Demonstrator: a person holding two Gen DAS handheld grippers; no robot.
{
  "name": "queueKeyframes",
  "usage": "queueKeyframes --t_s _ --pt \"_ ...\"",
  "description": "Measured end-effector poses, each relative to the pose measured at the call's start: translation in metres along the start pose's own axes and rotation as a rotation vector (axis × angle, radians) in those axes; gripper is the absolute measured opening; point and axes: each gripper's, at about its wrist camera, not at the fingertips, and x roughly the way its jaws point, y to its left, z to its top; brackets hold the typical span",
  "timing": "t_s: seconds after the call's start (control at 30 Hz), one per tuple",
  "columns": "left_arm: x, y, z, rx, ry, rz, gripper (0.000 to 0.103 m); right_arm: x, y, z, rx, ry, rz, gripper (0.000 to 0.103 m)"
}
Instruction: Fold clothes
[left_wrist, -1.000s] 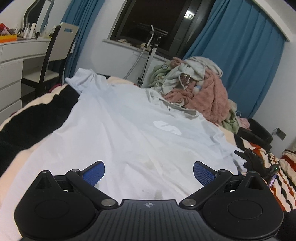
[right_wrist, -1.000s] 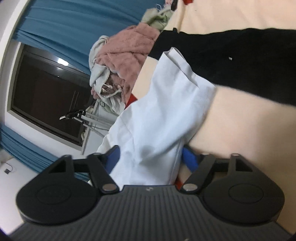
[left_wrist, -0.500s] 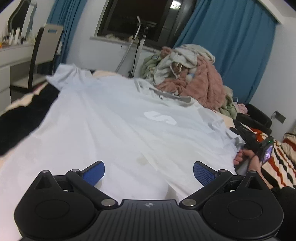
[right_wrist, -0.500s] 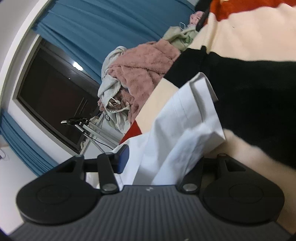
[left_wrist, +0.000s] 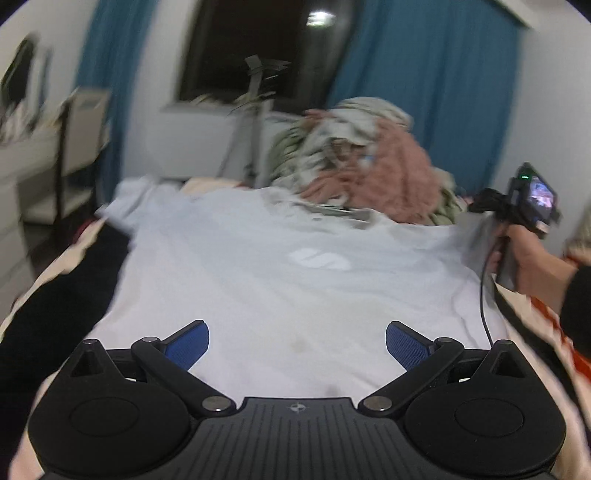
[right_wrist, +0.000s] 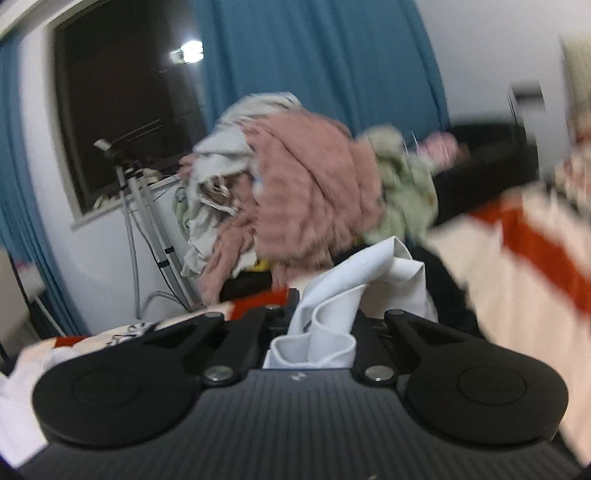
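A pale blue T-shirt (left_wrist: 280, 280) with a white logo lies spread flat on the bed. My left gripper (left_wrist: 297, 341) is open and empty, low over the shirt's near hem. My right gripper (right_wrist: 321, 325) is shut on the shirt's right sleeve (right_wrist: 369, 280), which bunches up between the jaws. In the left wrist view the right gripper (left_wrist: 517, 206), held in a hand, lifts that sleeve at the shirt's far right edge. Both views are blurred by motion.
A heap of unfolded clothes (left_wrist: 369, 166), pink, grey and green, sits at the far end of the bed, also in the right wrist view (right_wrist: 295, 192). A black and cream blanket (left_wrist: 48, 310) lies left, orange-striped bedding (right_wrist: 535, 251) right. A stand (left_wrist: 255, 122), chair (left_wrist: 81, 122) and blue curtains (left_wrist: 424, 92) are behind.
My right gripper has closed on the sleeve and lifted it, turning upright. My left gripper has stayed open, shifting slightly over the hem.
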Motion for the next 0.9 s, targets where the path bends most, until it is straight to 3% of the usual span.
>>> queueKeyframes --t_s 0.13,0.23,0.37,0.53,0.57,0.6,0.63,0.67,0.77,0.9 --pt "-0.017 0.051 0.018 -0.108 -0.022 0.091 0.103 -0.028 0.102 0.016 -0.256 -0.075 -0.021 0.006" --pt "-0.020 0.079 0.024 -0.154 -0.048 0.158 0.103 -0.032 0.185 -0.002 -0.389 -0.076 -0.014 0.006" --pt "-0.012 0.109 0.027 -0.217 -0.047 0.167 0.103 -0.014 0.274 -0.057 -0.572 -0.012 0.009 0.006" --pt "0.010 0.128 0.022 -0.212 -0.010 0.186 0.103 0.019 0.321 -0.118 -0.568 0.146 0.091 0.010" --pt "0.016 0.128 0.022 -0.207 0.000 0.186 0.103 0.023 0.324 -0.123 -0.558 0.185 0.118 0.016" --pt "0.023 0.128 0.021 -0.204 0.014 0.183 0.103 0.027 0.326 -0.128 -0.548 0.217 0.143 0.040" --pt "0.029 0.127 0.021 -0.200 0.027 0.179 0.103 0.028 0.325 -0.132 -0.538 0.239 0.164 0.054" --pt "0.035 0.127 0.020 -0.196 0.040 0.175 0.103 0.027 0.325 -0.134 -0.525 0.255 0.188 0.085" --pt "0.045 0.122 0.017 -0.192 0.070 0.155 0.103 0.001 0.315 -0.128 -0.467 0.260 0.283 0.089" --pt "0.045 0.109 0.015 -0.140 0.057 0.162 0.103 -0.066 0.278 -0.117 -0.392 0.232 0.319 0.089"
